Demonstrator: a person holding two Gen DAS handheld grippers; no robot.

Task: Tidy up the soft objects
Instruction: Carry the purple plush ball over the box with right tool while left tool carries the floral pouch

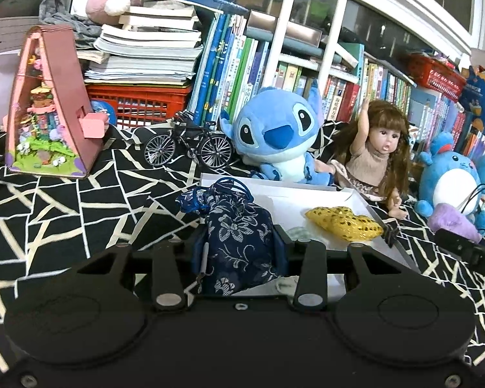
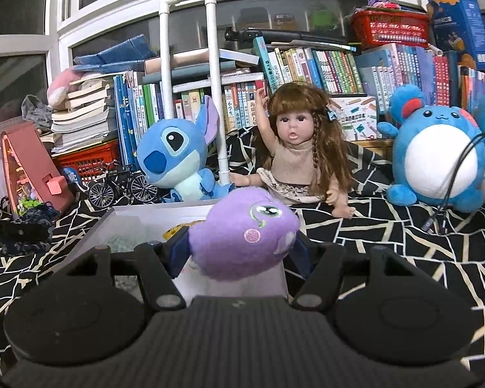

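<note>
A: Starting at the left, what is the left hand-held gripper (image 1: pixel 239 242) carrying?

B: A dark blue floral drawstring pouch (image 1: pixel 239 232), clamped between its jaws and lifted at the near left edge of the white box (image 1: pixel 307 190). It is not inside yet.

A: And what is already in the box?

B: A yellow spotted soft piece (image 1: pixel 342 221) lies on its floor toward the right wall, and something pale green (image 2: pixel 123 242) shows on the floor in the right wrist view. I judge those two as put away.

A: Then the right side?

B: The right hand-held gripper (image 2: pixel 239 245) has its jaws closed on a purple plush toy (image 2: pixel 242 232), held above the near end of the box.

A: So how far along?

B: Midway, I would say: two things in, two in the jaws, not yet released. Whether the blue plush (image 1: pixel 274 135), the doll (image 1: pixel 375 158) and the round blue plush (image 2: pixel 436 158) on the patterned cloth (image 1: pixel 80 200) belong to the job, I cannot tell.
</note>
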